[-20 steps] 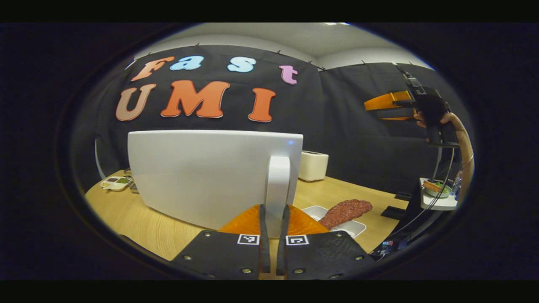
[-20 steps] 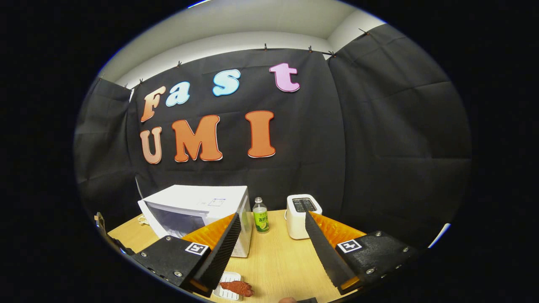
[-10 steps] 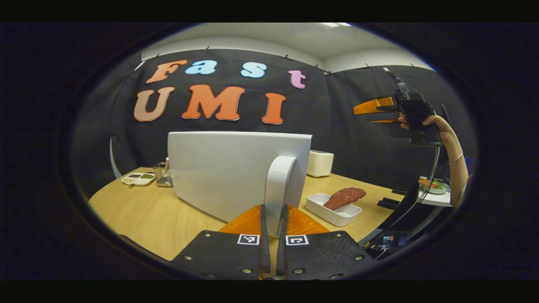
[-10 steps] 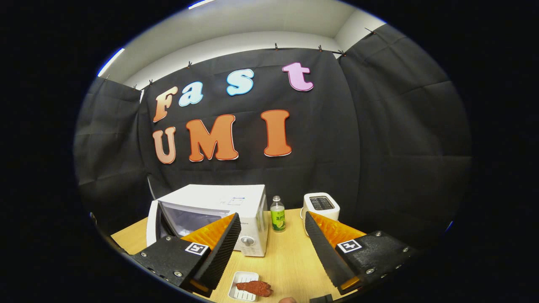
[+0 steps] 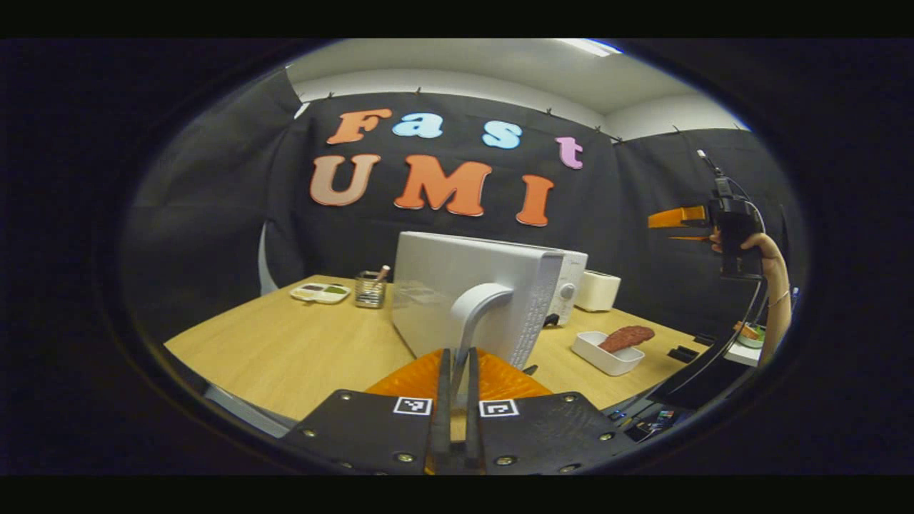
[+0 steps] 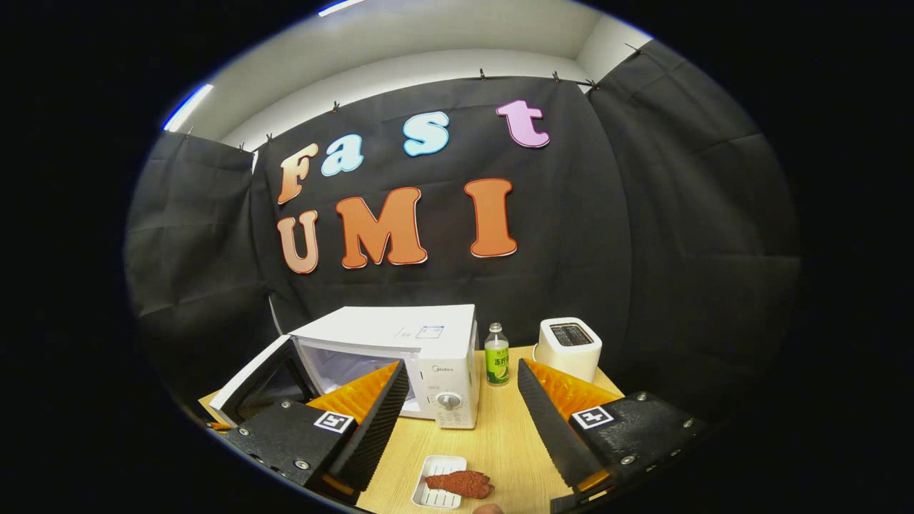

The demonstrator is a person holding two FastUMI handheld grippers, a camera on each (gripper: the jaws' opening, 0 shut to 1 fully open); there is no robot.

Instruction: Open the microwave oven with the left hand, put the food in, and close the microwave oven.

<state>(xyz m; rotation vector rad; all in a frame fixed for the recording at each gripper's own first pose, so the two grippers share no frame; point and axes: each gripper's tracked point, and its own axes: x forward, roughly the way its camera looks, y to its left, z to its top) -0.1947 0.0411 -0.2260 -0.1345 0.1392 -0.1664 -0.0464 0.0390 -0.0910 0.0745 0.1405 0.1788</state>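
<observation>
Swinging wider than a second ago, the microwave door (image 5: 471,293) now stands well out from the cavity, and we see far more of the tabletop beyond it. Our left gripper (image 5: 454,400) has its fingers pressed close on the door handle (image 5: 475,314), a smooth white arched bar that rises upright between them. In the right gripper view the microwave (image 6: 400,357) shows its pale cavity open, the door hinged at its left side and angled toward us. Our right gripper (image 6: 457,421) hangs with fingers spread wide, holding nothing, raised above the wooden table (image 6: 500,435).

What the next move turns on, we judge, is the food (image 6: 460,483): a rough, reddish-brown, elongated piece lying across a small white ridged tray (image 6: 435,492), just below and between the right fingers, in front of the microwave's control panel. Its long axis runs crosswise to those fingers. The right gripper is nearer it; the cavity lies up and left from there. A white toaster (image 6: 568,346) and a green-labelled bottle (image 6: 496,364) stand beside the oven.
</observation>
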